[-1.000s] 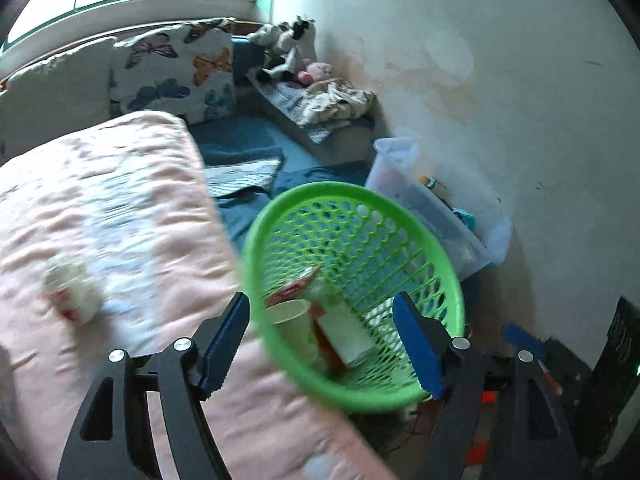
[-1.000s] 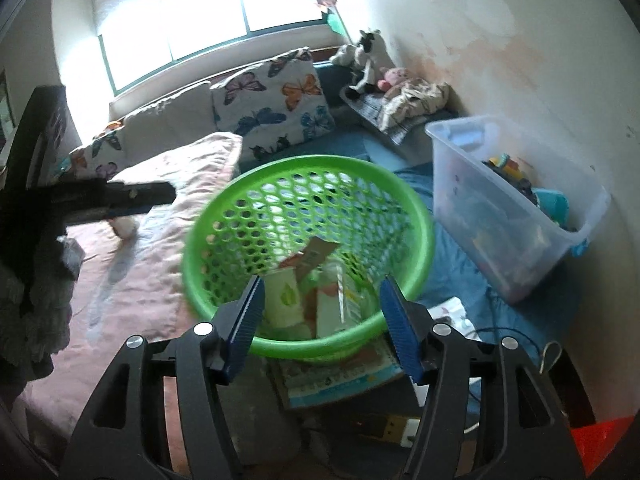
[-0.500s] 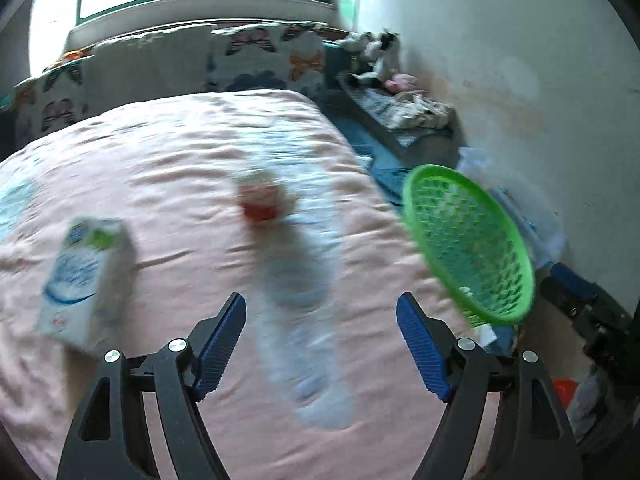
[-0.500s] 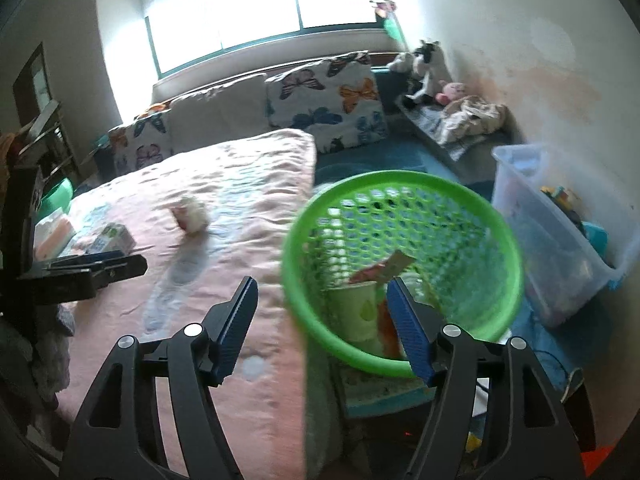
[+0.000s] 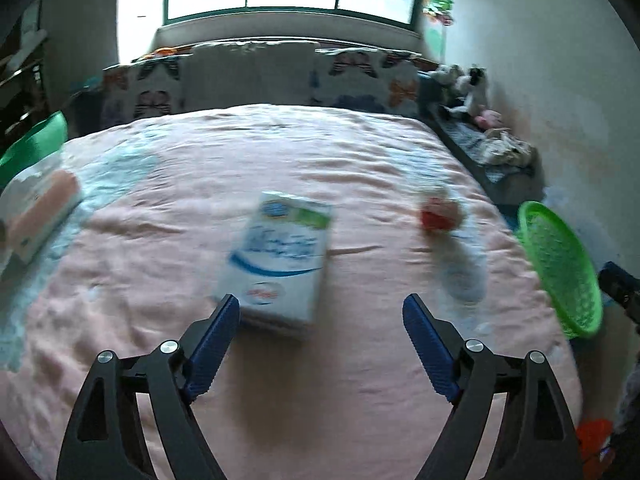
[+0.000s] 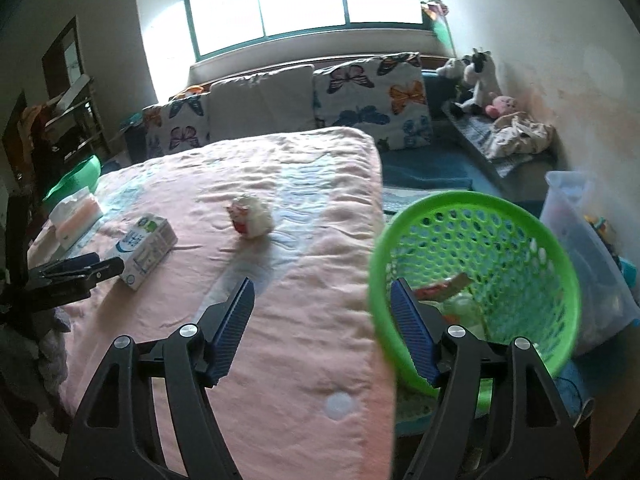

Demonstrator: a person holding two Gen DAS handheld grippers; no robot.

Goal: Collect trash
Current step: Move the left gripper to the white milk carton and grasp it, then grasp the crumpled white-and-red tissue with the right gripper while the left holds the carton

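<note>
A: Nearest first, what do the tools look like?

B: The left hand-held gripper (image 5: pixel 321 312) has ribbed blue pads on black arms; its jaws have just been opening and stand wide, clasping nothing, angled down at the bed. The right hand-held gripper (image 6: pixel 322 294) is built the same, has also been spreading, and is empty.

A: And the trash?

B: A boxy white carton (image 5: pixel 280 264) with blue print lies flat on the wrinkled pink bedspread (image 5: pixel 360 400), just beyond the left tips and nearer the left pad. Farther right sits a crumpled red-and-white wad (image 5: pixel 440 214), soft and rounded.

A: The container?

B: A round green plastic basket (image 6: pixel 516 216) with a perforated wall stands tilted off the bed's right edge, wrappers and a cup inside, just past the right gripper's right pad.

A: Beyond?

B: Butterfly-print pillows (image 6: pixel 372 100) under the window.
</note>
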